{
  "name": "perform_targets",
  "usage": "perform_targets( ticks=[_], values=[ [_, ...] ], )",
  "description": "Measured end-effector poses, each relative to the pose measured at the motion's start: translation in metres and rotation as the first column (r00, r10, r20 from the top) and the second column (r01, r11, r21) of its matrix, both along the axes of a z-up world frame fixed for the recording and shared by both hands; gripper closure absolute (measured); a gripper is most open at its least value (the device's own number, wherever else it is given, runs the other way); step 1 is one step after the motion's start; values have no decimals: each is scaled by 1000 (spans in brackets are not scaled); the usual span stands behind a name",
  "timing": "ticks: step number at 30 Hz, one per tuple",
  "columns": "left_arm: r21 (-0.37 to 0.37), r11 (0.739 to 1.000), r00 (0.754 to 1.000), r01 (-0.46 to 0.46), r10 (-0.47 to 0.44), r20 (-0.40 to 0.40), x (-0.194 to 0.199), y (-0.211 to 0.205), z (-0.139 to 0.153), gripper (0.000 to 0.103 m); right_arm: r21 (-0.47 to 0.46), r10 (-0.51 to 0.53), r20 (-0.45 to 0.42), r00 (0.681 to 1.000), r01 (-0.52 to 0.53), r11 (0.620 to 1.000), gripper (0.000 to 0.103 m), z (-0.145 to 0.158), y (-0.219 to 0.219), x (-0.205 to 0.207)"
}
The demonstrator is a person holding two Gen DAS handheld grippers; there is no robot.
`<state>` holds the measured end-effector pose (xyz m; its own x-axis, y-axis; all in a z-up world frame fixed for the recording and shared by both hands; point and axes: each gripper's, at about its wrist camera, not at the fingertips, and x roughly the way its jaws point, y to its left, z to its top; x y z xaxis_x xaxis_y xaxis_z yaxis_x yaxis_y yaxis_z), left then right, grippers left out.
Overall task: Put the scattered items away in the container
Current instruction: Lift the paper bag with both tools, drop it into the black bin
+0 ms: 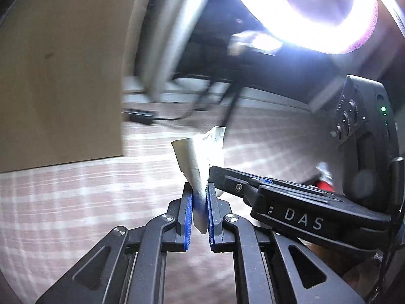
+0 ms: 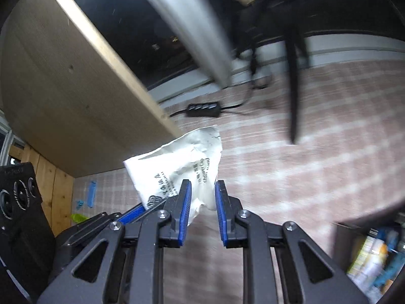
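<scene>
My left gripper (image 1: pixel 200 192) is shut on a white crumpled sachet (image 1: pixel 200 157), held edge-on in the air above the pink checked carpet. In the right wrist view the same sachet (image 2: pixel 174 167) shows its printed face. My right gripper (image 2: pixel 202 187) is open, its blue-padded fingers on either side of the sachet's lower corner without pinching it. The right gripper's finger (image 1: pixel 243 179) reaches in from the right in the left wrist view and touches the sachet. A dark container (image 2: pixel 374 258) with several packets inside sits at the lower right of the right wrist view.
A wooden panel (image 2: pixel 65 81) stands at the left. A black power strip (image 2: pixel 203 109) with cables lies on the carpet near a grey post (image 2: pixel 202 33). Small blue and green items (image 2: pixel 87 200) lie on the floor at the left. A bright ring light (image 1: pixel 316 12) glares overhead.
</scene>
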<state>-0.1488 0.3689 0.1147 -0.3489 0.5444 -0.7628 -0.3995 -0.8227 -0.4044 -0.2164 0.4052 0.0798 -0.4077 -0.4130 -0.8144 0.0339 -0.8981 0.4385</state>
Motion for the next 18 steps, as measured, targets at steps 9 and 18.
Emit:
perform_targets(
  ticks=[9,18],
  values=[
    [114,981,987,157,-159,14,9,14,30,94,91,-172,-33,985,174,980,83,32,110,58],
    [-10,954,949,300,-298,105,61,87,14,70,193,-302,2,953,296,935,83,32,189,118]
  ],
)
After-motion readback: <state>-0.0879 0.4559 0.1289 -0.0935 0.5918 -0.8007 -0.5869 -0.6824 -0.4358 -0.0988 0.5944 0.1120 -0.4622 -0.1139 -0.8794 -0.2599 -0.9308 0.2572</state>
